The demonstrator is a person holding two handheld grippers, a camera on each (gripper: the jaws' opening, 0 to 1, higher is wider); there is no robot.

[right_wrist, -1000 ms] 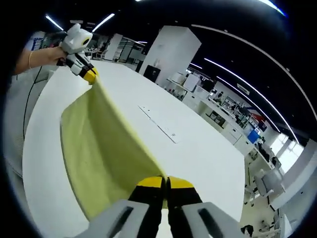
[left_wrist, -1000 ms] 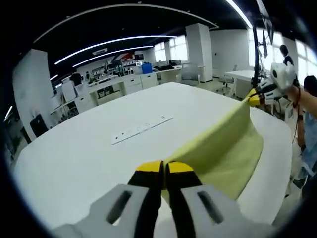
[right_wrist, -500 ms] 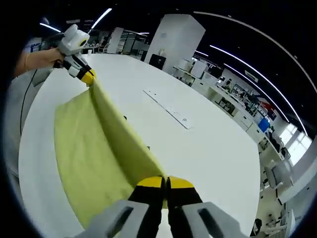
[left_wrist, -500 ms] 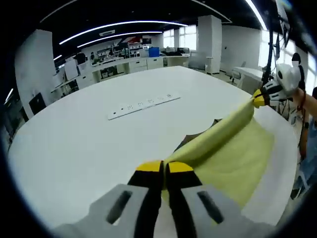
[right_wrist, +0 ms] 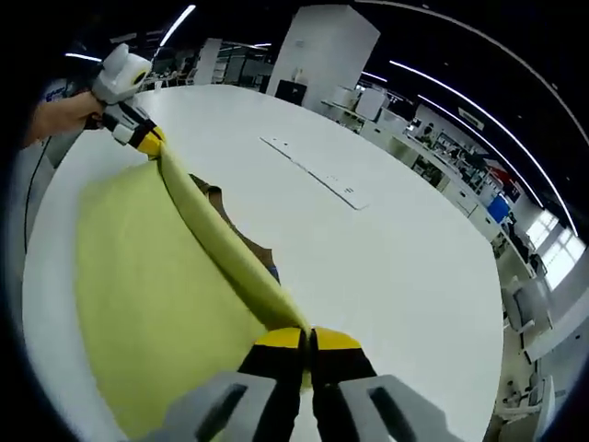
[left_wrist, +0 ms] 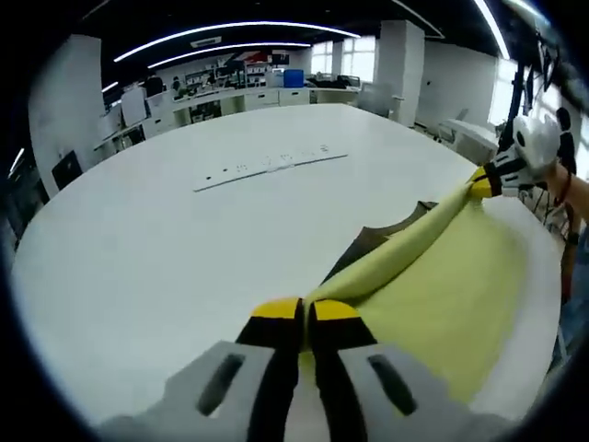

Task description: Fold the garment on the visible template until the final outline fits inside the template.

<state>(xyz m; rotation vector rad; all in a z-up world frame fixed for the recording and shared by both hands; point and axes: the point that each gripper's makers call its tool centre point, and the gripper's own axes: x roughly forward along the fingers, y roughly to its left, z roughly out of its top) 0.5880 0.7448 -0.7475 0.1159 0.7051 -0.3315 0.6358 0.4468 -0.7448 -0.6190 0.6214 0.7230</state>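
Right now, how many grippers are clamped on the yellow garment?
2. The left gripper pinches one end of the yellow garment; the right gripper pinches the other end of the same raised edge. Both sets of jaws are shut.

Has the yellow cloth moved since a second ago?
Yes. The yellow cloth has dropped toward the white table, its held edge now lower against it.

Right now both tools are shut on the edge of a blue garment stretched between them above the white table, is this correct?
Not quite: the garment is yellow, not blue, as the right gripper view shows. The rest holds: the left tool and the right tool are both shut on its edge, stretched between them above the white table.
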